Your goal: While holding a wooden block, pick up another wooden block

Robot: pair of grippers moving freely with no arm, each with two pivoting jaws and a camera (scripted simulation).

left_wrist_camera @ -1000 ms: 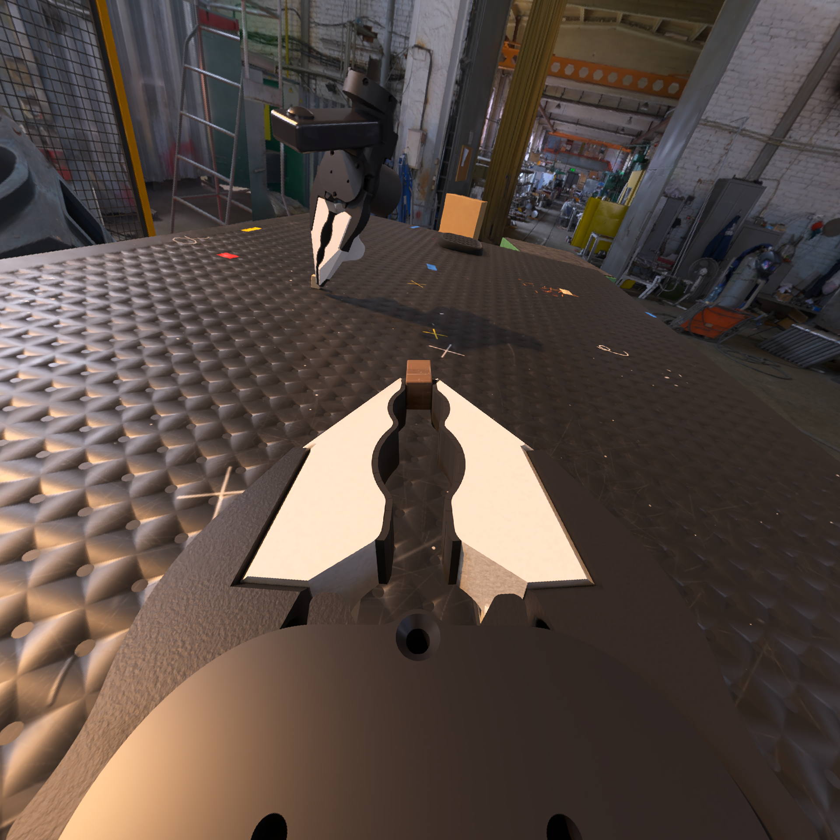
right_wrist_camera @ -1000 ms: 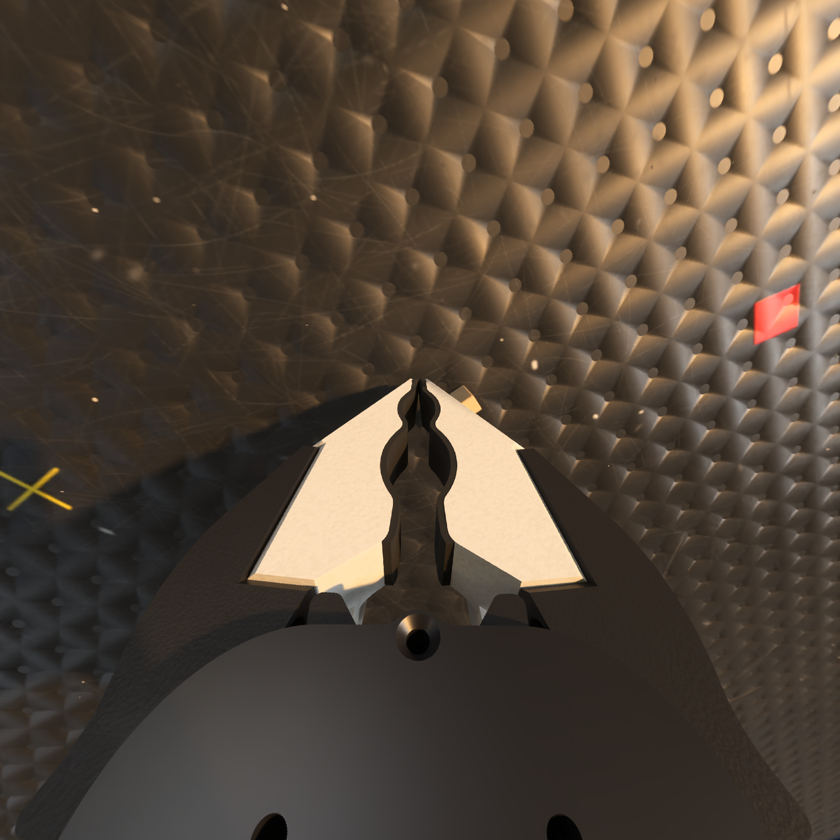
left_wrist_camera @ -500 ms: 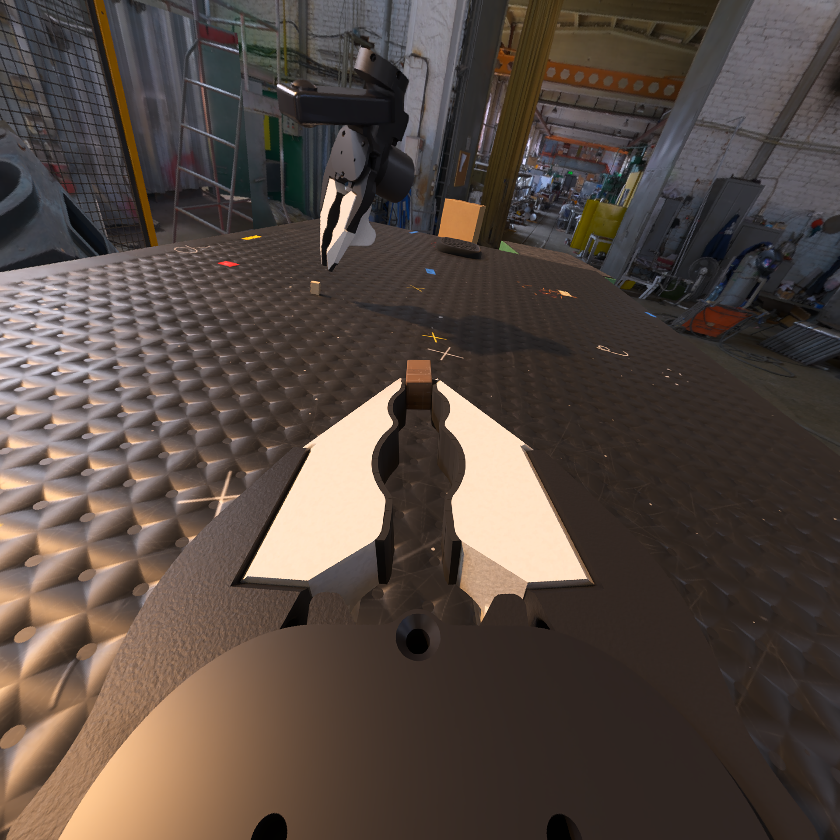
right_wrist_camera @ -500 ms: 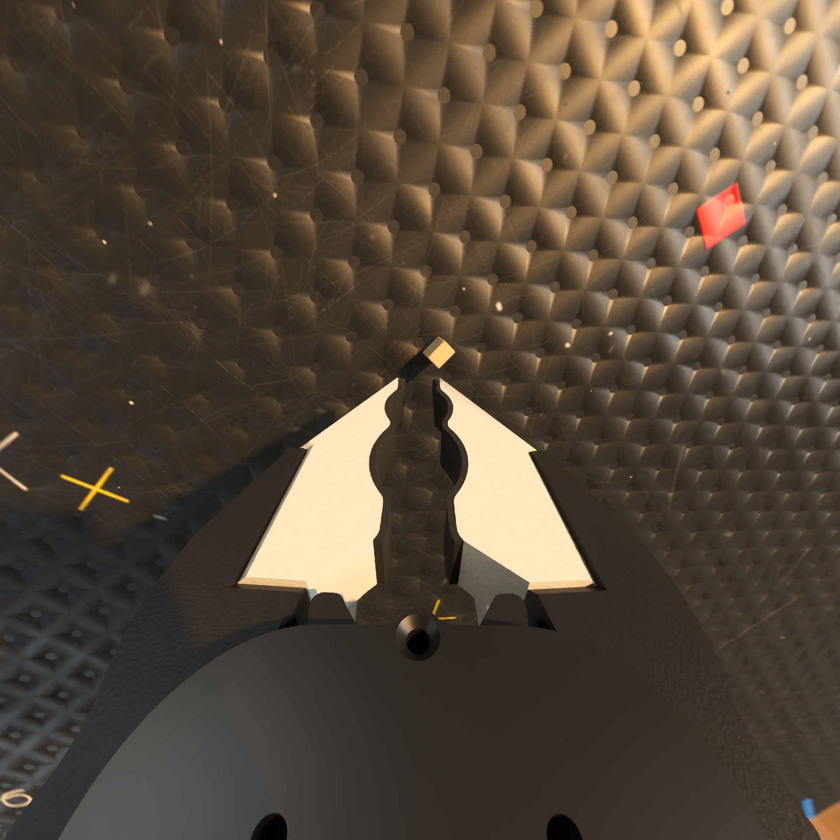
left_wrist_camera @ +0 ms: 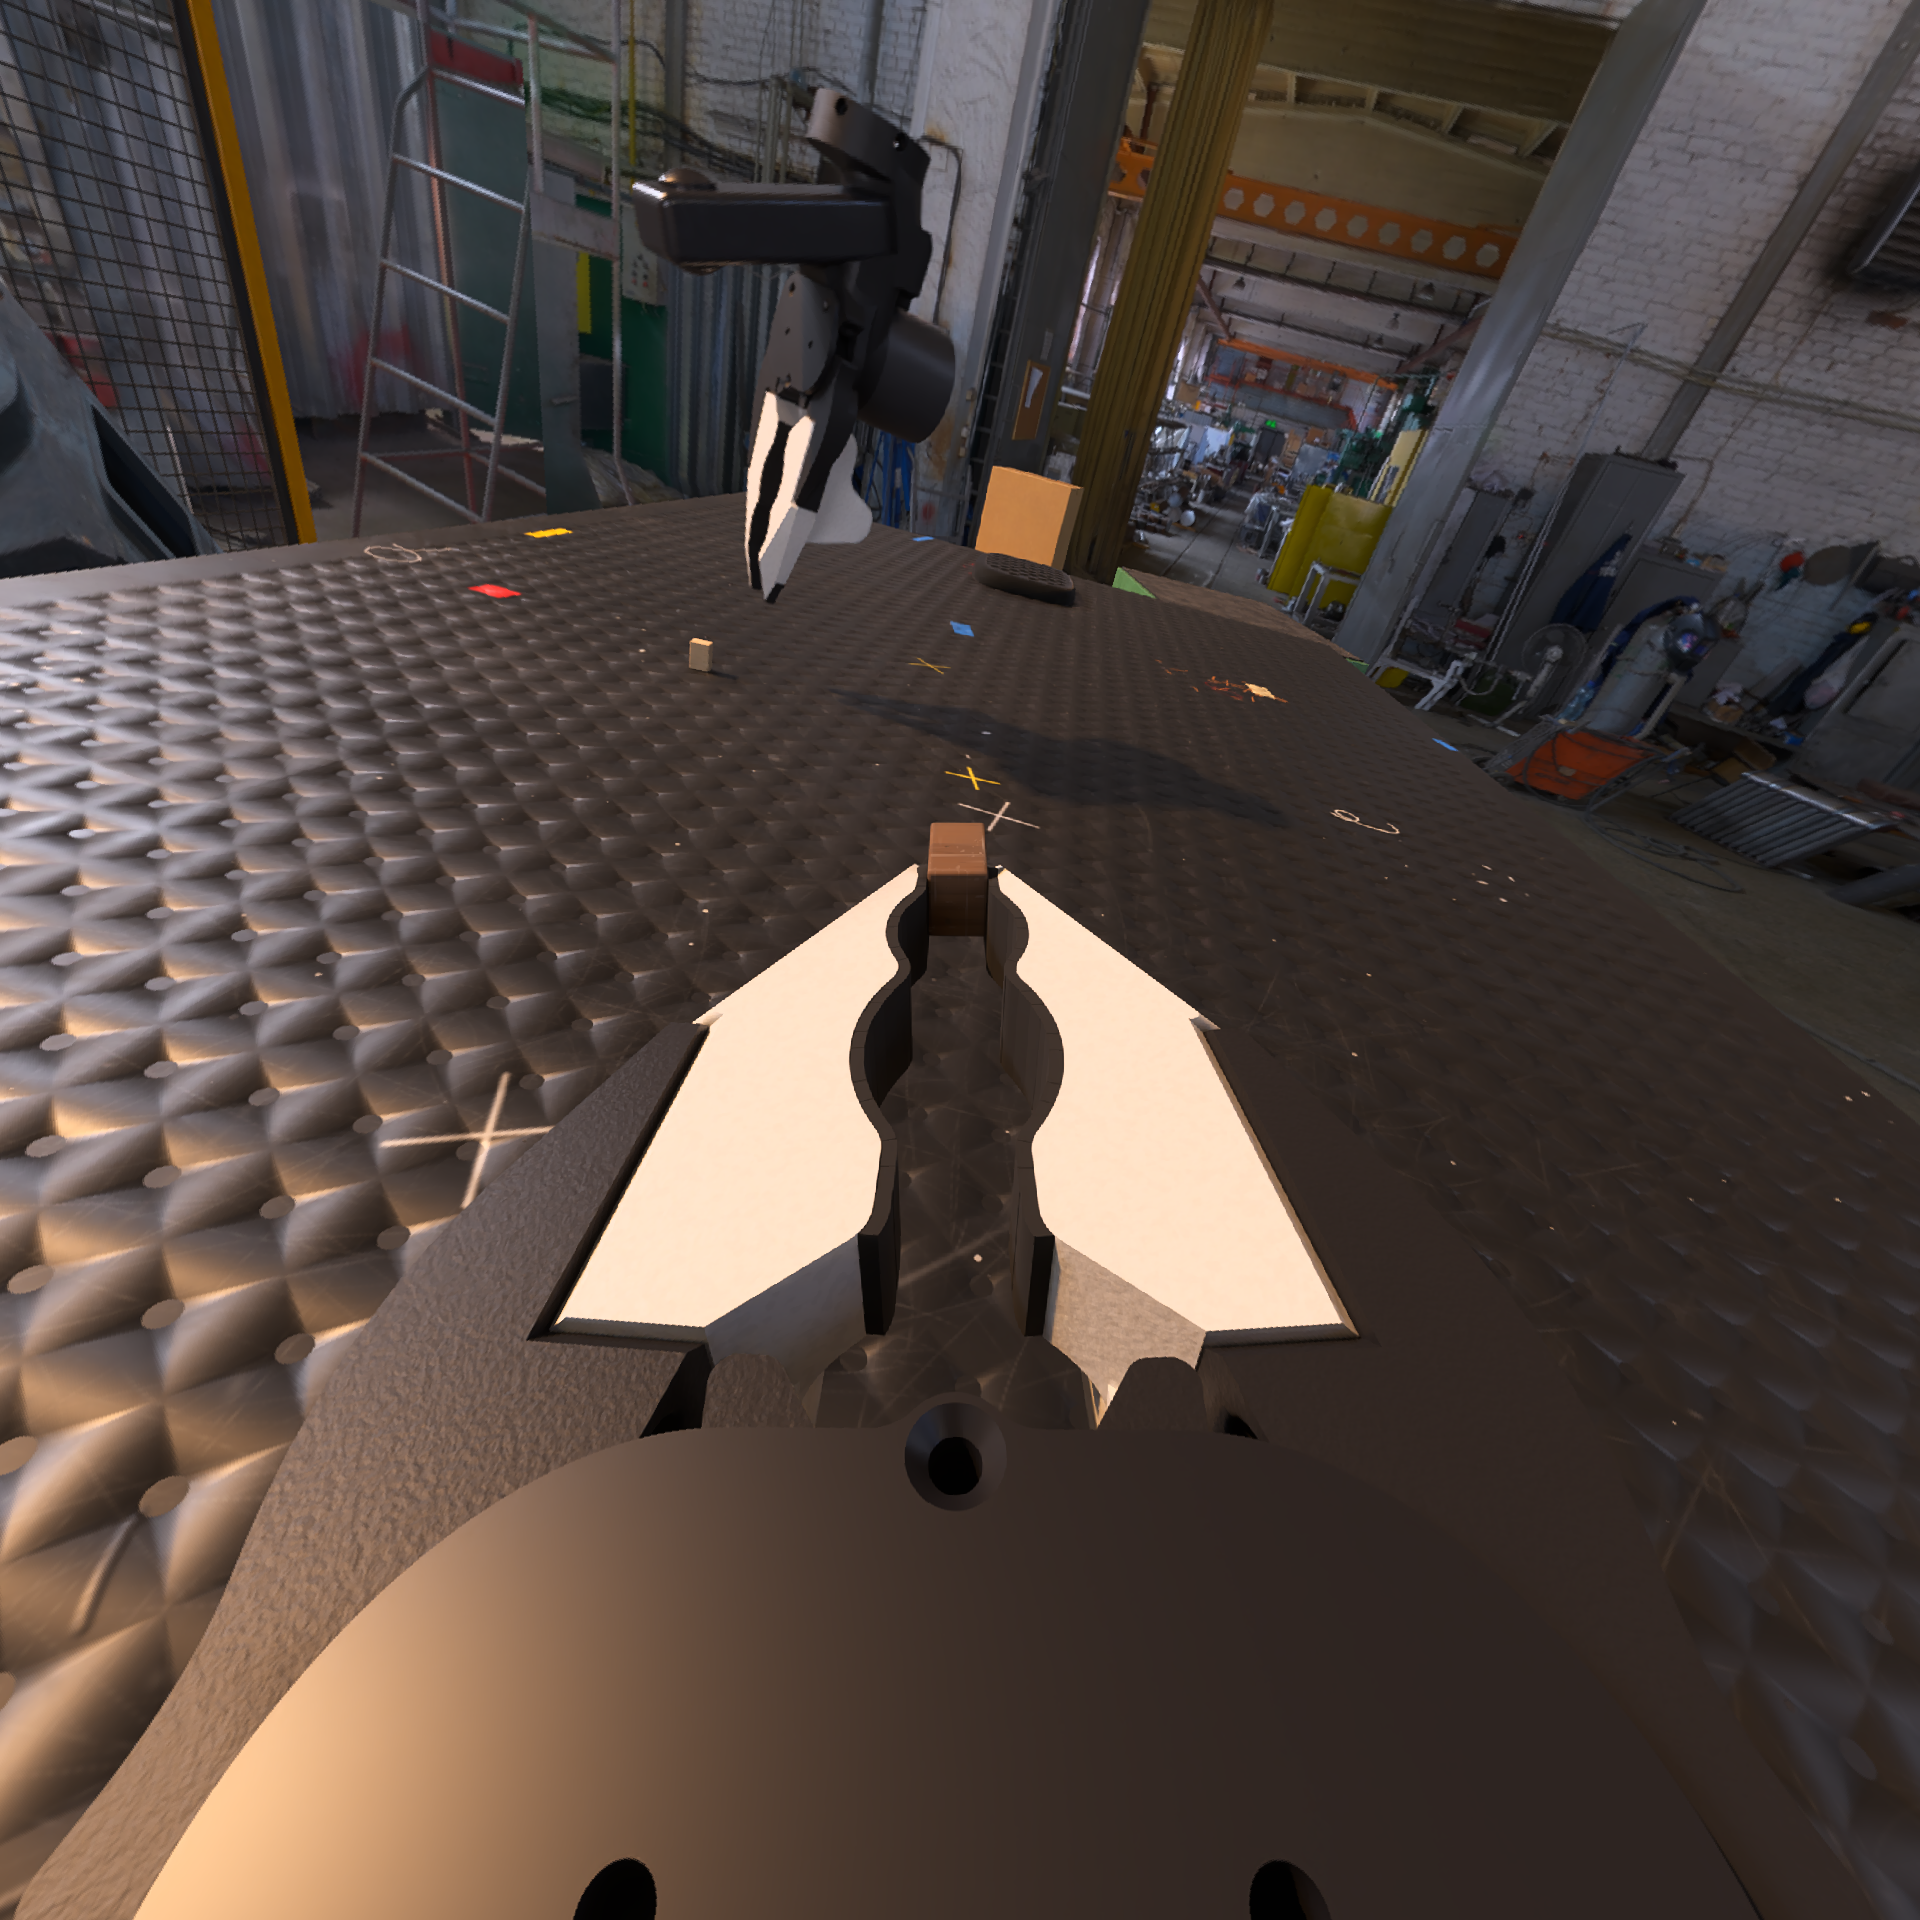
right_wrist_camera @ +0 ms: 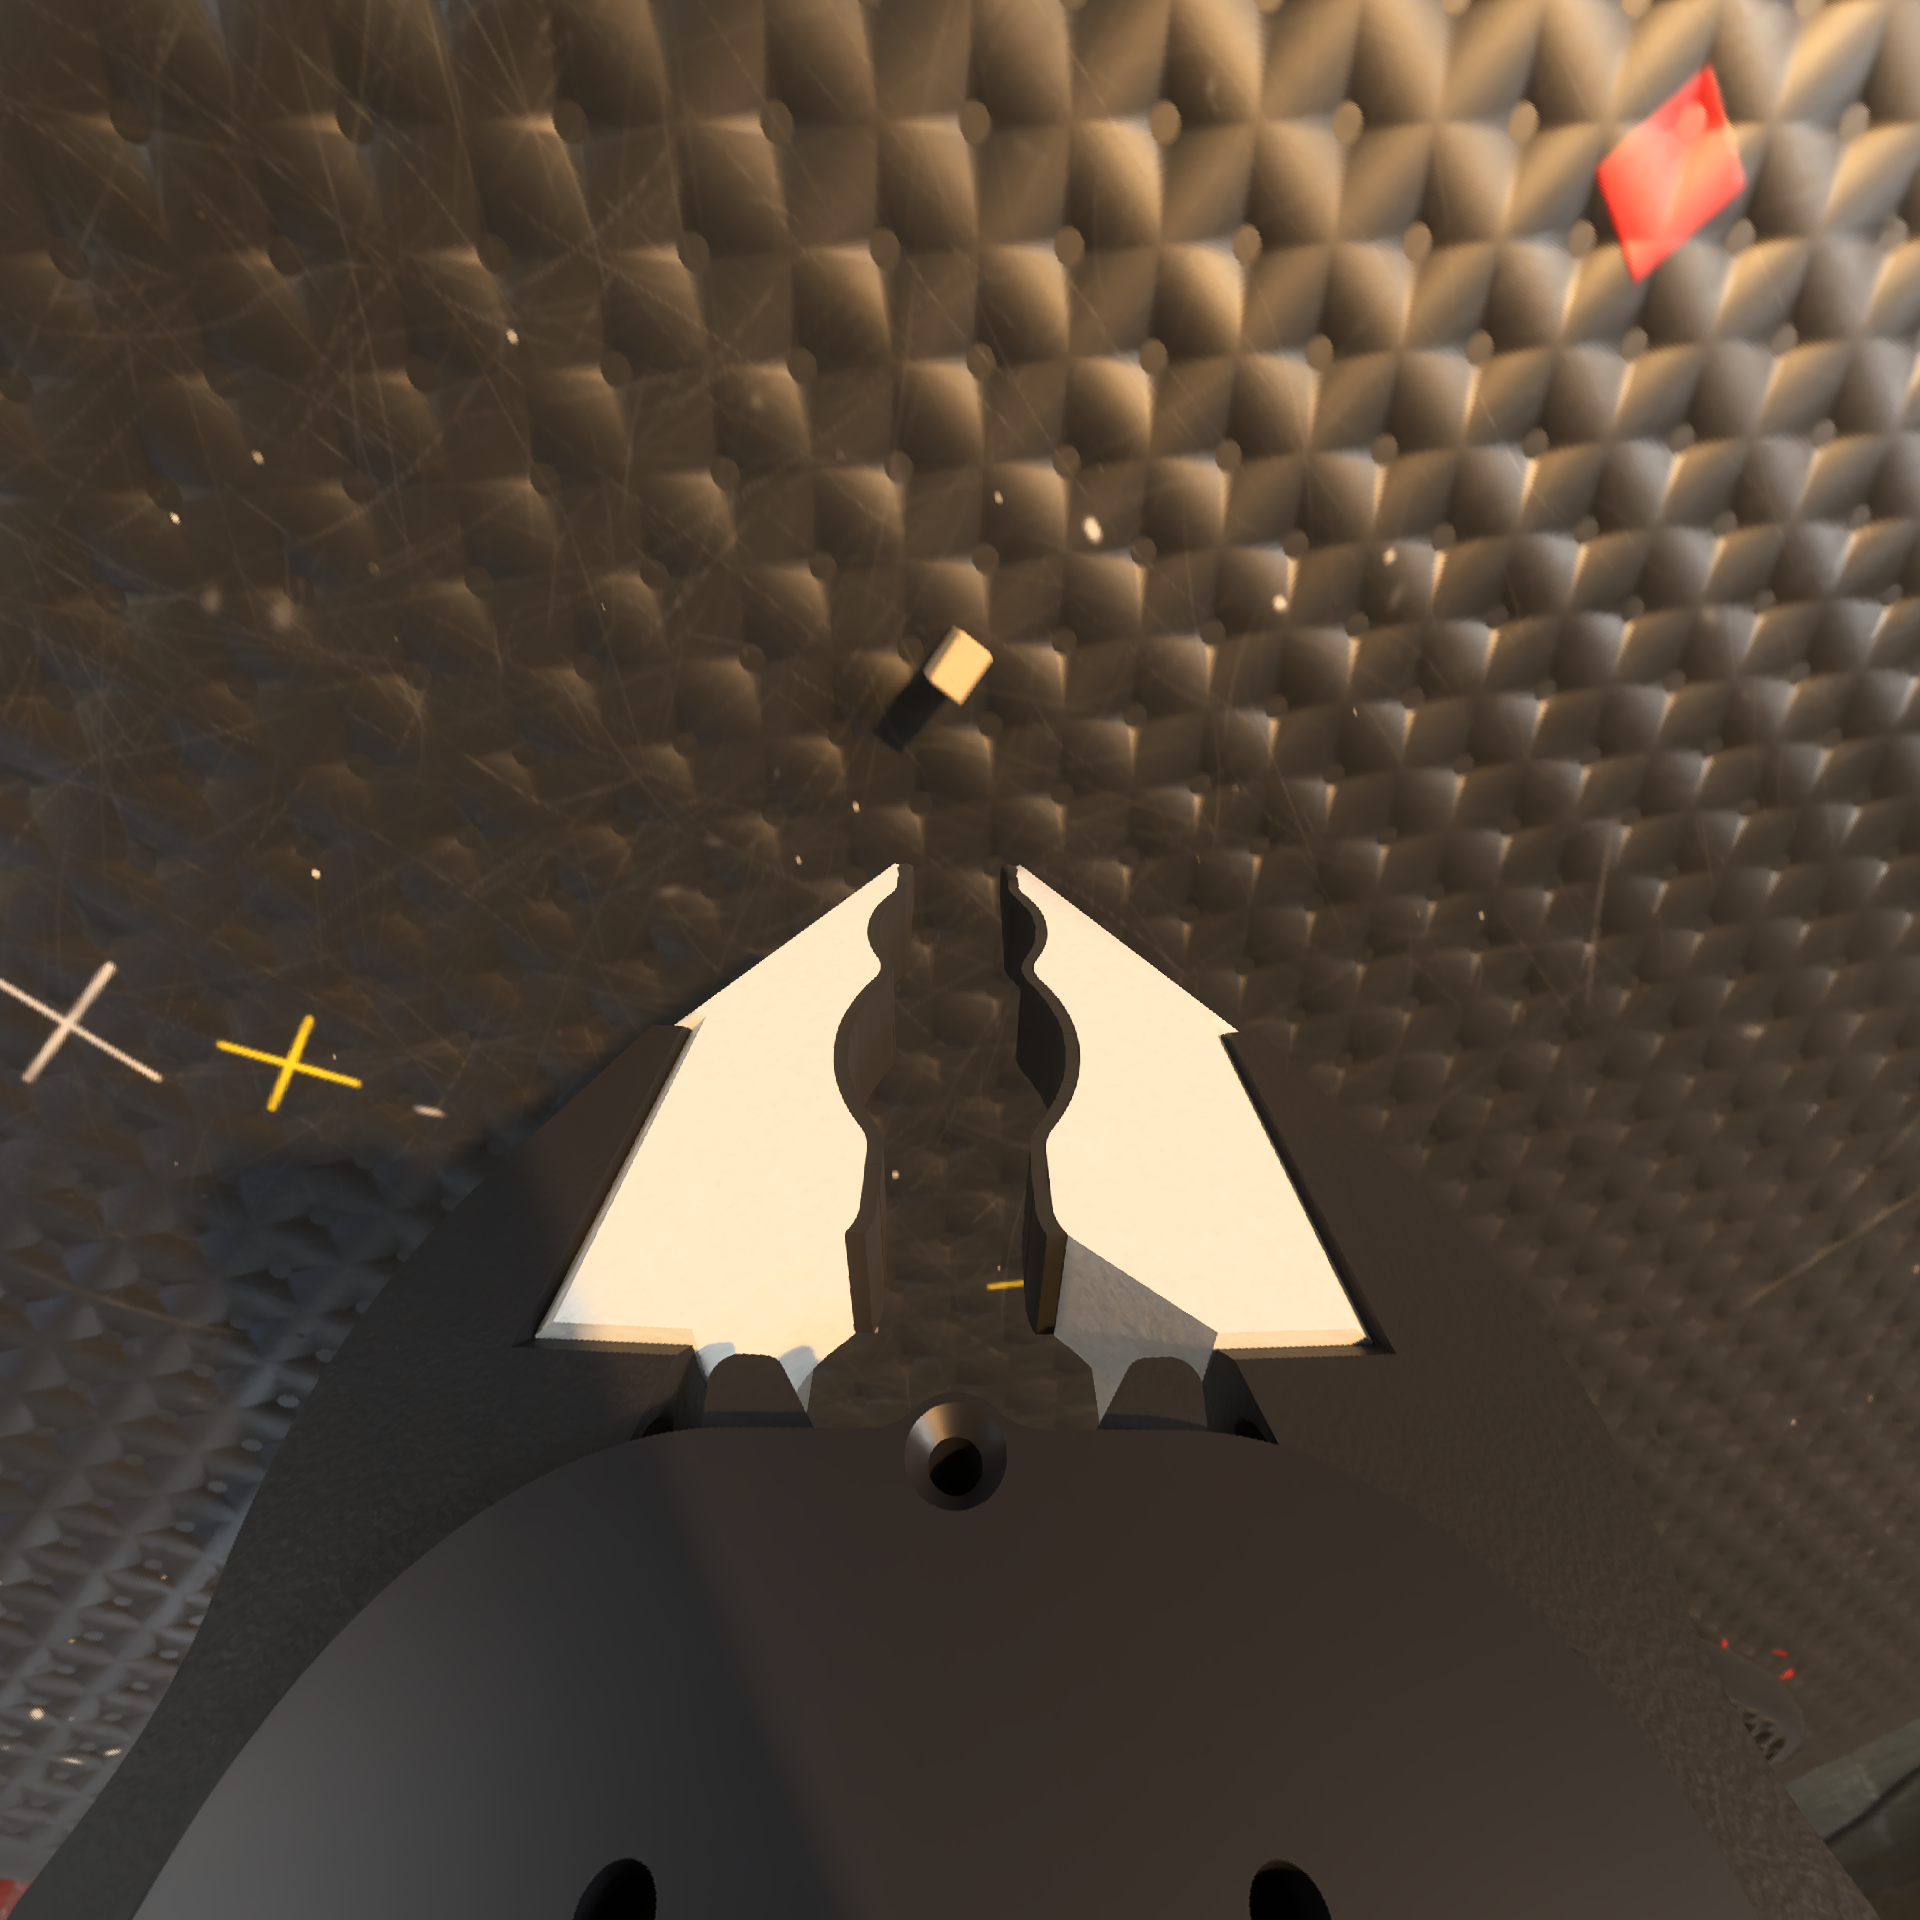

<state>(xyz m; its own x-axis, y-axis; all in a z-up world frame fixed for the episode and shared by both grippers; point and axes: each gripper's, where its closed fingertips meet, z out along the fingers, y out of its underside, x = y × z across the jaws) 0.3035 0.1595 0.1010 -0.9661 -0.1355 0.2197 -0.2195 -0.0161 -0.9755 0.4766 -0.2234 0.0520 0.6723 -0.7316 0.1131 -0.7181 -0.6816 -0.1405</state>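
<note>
My left gripper [left_wrist_camera: 957, 883] is shut on a dark brown wooden block [left_wrist_camera: 956, 875] at its fingertips, a little above the studded metal table [left_wrist_camera: 312, 883]. A small pale wooden block [left_wrist_camera: 701, 655] lies on the table farther off to the left; it also shows in the right wrist view [right_wrist_camera: 958, 663]. My right gripper [right_wrist_camera: 954, 878] is open and empty, pointing down above the table, with the pale block below and ahead of its tips. In the left wrist view the right gripper [left_wrist_camera: 771, 587] hangs above and to the right of the pale block.
A tan box [left_wrist_camera: 1027, 516] and a dark round pad [left_wrist_camera: 1027, 578] stand at the table's far edge. Flat colour marks lie on the table: a red patch [right_wrist_camera: 1668, 171], a yellow cross [right_wrist_camera: 289, 1062], a white cross [right_wrist_camera: 71, 1023]. The table's right edge drops to a workshop floor.
My right gripper was shut at the pale block on the table, then opened and rose away without it. The block stays on the table. My left gripper has not moved.
</note>
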